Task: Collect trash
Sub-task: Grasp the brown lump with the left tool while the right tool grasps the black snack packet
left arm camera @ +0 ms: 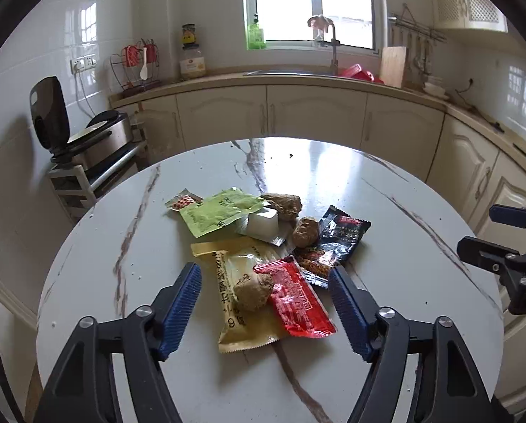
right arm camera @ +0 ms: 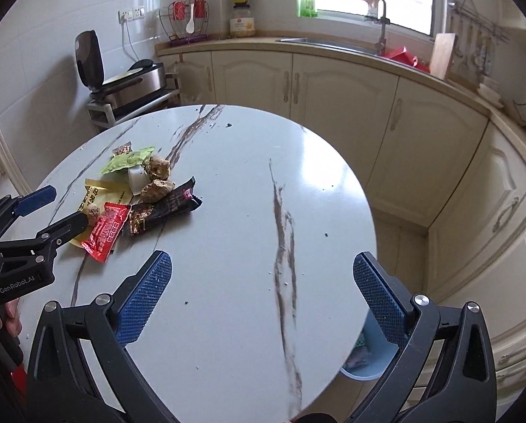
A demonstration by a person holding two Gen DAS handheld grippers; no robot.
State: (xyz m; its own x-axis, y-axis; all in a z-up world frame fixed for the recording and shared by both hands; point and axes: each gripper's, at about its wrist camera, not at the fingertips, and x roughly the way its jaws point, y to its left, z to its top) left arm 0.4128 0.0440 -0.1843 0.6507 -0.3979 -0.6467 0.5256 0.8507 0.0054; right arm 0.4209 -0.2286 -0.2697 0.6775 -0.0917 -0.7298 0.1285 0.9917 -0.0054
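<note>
Lying between left claw (left arm camera: 264, 280): wrappers (left arm camera: 284, 296)

bright window (left arm camera: 312, 3) above cream cabinets (left arm camera: 315, 116), white tiled walls (left arm camera: 97, 17).

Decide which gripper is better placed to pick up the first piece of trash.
Left. The left gripper is open, straddling the red wrapper in the pile; the right gripper is open over bare table.

Round marble table (left arm camera: 397, 211), wrappers (left arm camera: 298, 298) piled with 3 brown lumps (left arm camera: 252, 290) and a white cup (left arm camera: 263, 224).
</note>
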